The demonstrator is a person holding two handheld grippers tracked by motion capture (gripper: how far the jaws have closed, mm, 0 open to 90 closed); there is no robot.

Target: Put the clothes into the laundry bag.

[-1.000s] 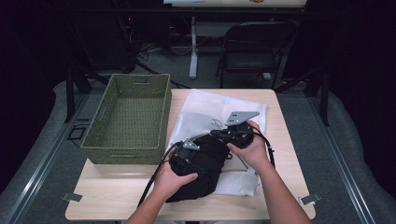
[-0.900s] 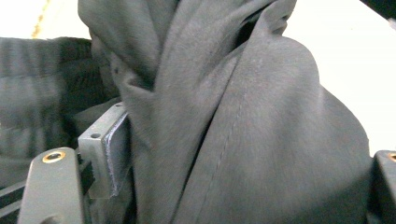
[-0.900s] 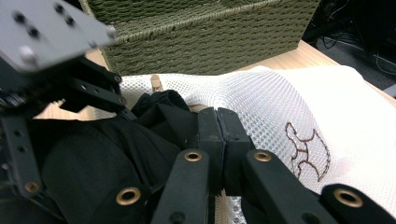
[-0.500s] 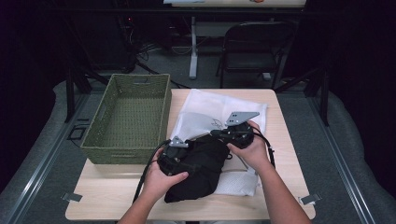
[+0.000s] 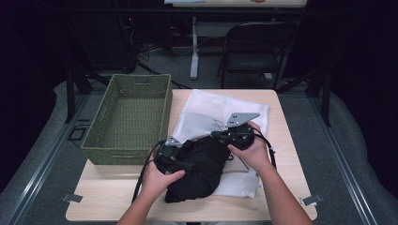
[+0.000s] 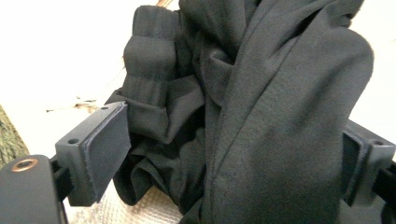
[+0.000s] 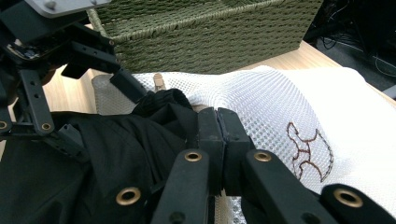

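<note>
1. The left tool (image 5: 180, 161) has its jaws spread wide around a bunched black garment (image 5: 202, 166); they have just been opening further.
2. In the left gripper view, the garment (image 6: 261, 116) bulges up between the two pads. The left pad (image 6: 105, 154) stands clear of the cloth on its face, while the right pad (image 6: 357, 163) sits against the fabric's edge, so this tool has no firm hold on it.
3. The right tool (image 7: 217, 126) has its jaws pressed together. In the right gripper view, their tips sit at the upper edge of the black garment (image 7: 93, 158), but whether a fold is pinched between them cannot be told.
4. The garment lies directly ahead of both tools, heaped on a white mesh bag (image 5: 216, 110) that spreads out beyond the right tool on the table (image 5: 281, 187).
5. A brown embroidered figure (image 7: 308, 149) shows on the bag just to the right of the right tool's tips.
6. A green woven basket (image 5: 129, 117) stands on the table beyond the left tool, beside the bag and apart from the garment.
7. The person's left hand (image 5: 157, 178) and right hand (image 5: 256, 152) each grip a tool body from behind.
</note>
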